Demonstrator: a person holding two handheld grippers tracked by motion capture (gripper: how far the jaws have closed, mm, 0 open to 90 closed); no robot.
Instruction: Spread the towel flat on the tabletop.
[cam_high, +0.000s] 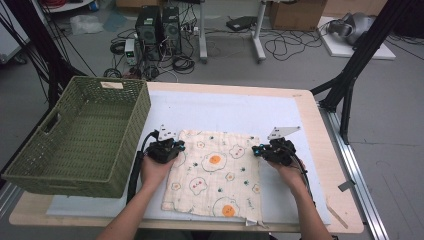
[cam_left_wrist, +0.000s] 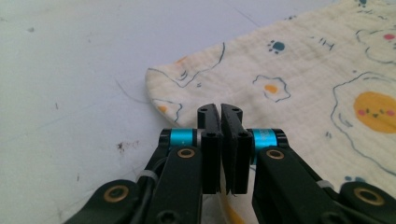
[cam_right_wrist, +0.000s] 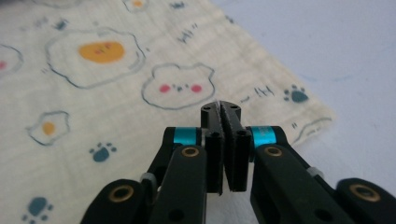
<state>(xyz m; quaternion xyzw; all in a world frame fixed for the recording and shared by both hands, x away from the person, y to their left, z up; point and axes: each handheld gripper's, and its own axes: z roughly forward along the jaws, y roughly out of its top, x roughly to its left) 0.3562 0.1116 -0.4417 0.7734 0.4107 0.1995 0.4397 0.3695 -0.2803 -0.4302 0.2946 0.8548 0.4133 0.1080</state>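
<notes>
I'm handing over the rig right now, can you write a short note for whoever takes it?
Left gripper: jaws shut on the cloth near its far left corner.
Right gripper: jaws shut on the cloth's far right edge.
Cloth lies flat on the table; green basket sits at the left.
Done: both far corners pinched.
Left: lift or fold the cloth, likely towards the basket.

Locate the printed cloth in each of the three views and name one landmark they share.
High view: the printed cloth lies flat at centre bottom of the table, between the two grippers.
Left gripper view: it covers the right and upper right, with a rounded corner near centre.
Right gripper view: it covers the left and centre, its corner at far right.
Shared landmark: the large fried-egg print.
</notes>
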